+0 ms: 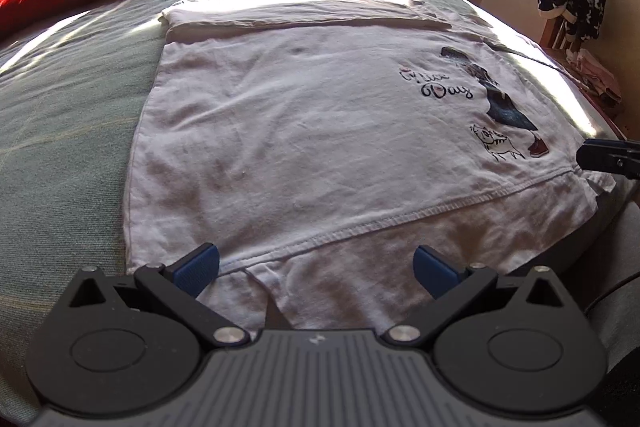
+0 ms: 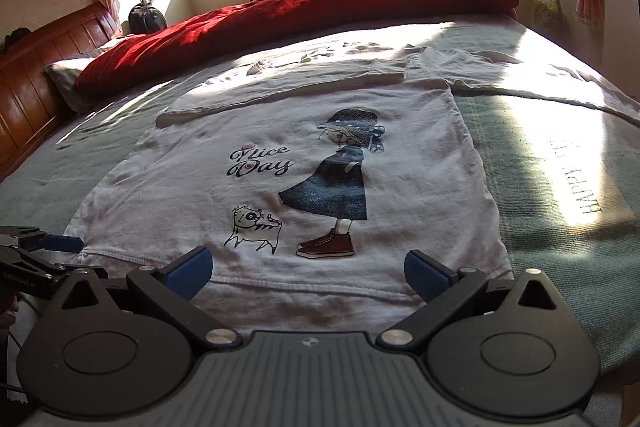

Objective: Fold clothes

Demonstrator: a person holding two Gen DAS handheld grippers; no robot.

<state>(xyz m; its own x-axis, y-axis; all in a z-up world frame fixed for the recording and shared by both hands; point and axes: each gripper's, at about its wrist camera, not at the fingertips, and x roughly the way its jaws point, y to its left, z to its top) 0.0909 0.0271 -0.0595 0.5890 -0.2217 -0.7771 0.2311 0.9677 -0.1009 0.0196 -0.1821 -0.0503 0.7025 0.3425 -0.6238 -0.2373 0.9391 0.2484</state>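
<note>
A white T-shirt [image 2: 280,195] is seen spread on the bed [image 2: 552,227], print upward, with its sleeves folded in across the far end and its hem nearest both tools. The print shows a figure in a blue dress, a small cat and the words "Nice Day". The left tool [image 1: 316,269] is held low over the near left part of the hem, its blue-padded fingers [image 1: 198,267] spread wide apart, with the stitched hem line lying between them; whether the pads touch the cloth cannot be told. The right tool [image 2: 308,269] is held in the same low, forward-pointing pose over the near right part of the hem, fingers likewise spread wide, with nothing pinched between them. The two tools are placed side by side along the hem, each visible at the edge of the other's view. A second pale garment [image 2: 520,79] is laid flat beyond the shirt, toward the right. A red duvet [image 2: 320,11] is bunched along the far side of the bed, below the windows.
</note>
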